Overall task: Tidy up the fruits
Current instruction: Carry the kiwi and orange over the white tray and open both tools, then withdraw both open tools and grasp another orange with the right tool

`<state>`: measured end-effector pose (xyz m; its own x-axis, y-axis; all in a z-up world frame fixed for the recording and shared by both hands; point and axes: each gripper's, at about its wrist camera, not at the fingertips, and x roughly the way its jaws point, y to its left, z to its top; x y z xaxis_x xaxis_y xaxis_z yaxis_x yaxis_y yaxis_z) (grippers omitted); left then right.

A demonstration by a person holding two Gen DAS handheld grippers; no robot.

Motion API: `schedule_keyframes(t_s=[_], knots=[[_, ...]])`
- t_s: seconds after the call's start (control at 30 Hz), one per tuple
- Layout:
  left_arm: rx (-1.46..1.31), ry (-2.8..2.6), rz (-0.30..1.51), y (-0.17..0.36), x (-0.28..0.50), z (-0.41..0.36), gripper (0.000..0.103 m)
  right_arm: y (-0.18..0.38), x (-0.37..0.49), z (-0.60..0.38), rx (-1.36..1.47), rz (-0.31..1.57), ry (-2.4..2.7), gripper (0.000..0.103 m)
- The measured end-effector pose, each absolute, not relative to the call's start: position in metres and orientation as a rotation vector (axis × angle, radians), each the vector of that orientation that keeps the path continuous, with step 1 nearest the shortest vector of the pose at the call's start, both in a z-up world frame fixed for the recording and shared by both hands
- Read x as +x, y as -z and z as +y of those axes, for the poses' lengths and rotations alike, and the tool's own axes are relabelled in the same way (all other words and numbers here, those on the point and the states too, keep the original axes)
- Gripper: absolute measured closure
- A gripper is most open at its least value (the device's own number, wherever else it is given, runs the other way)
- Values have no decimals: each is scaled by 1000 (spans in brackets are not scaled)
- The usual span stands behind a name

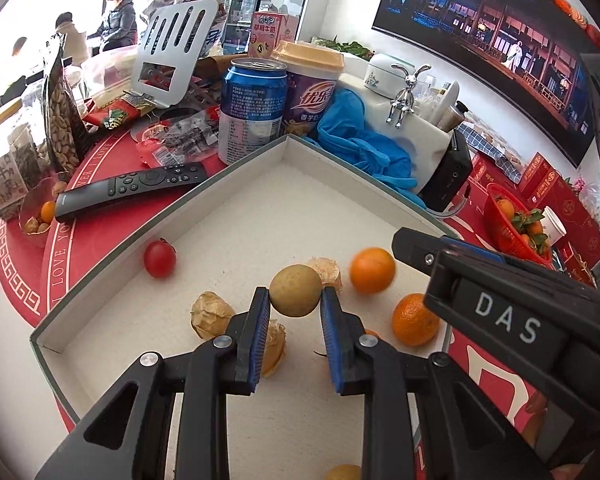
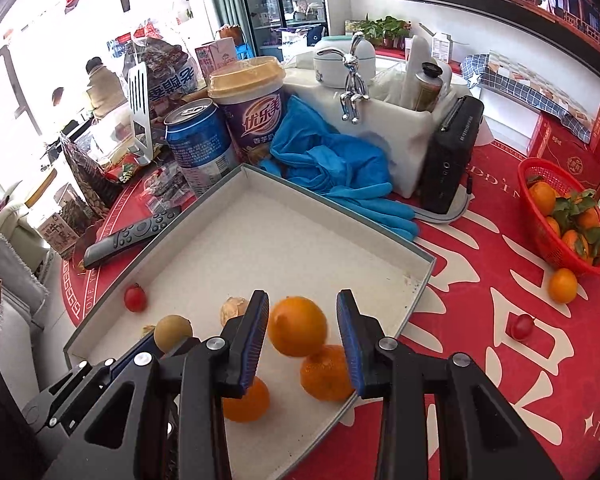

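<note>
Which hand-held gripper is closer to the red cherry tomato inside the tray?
Left. The left hand-held gripper holds a tan fruit near the tomato; the right hand-held gripper sits farther along the tray, around an orange.

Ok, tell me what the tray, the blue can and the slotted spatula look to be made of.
Tray: likely cardboard, matte; thin folded walls, grey-green outside, off-white inside. Blue can: metal, probably aluminium; shiny silver rim and pull-tab top, glossy printed wall. Slotted spatula: looks like polished steel, though glossy plastic is possible; pale, reflective blade.
</note>
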<state>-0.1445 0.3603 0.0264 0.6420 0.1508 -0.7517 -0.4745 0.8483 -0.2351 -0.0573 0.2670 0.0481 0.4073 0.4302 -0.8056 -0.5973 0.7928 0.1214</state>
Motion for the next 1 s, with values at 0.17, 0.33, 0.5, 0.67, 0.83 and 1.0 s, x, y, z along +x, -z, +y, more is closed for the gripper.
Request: schedule_keyframes(t_s=[0.17,0.33,0.5,0.67,0.83,1.0], knots=[[-436,-396,807,-24,-144,361,59,-48,-59,276,-215,954,-683,66],[-418,-410,738,-36,-151,356,24,-53,-59,265,-200,919,-646,1],[-371,-356,711,-44,-148,337,23,-64,-53,227,-189,887,-558,1],[-350,-253,695,-51,-146,315,22,-65,-45,162,-155,874,-434,1],[-271,-181,681,-56,-144,285,20,-42,-24,73,-61,953,-256,1],[-213,-95,698,-55,-140,257,19,-9,2,11,83,1058,-137,1]])
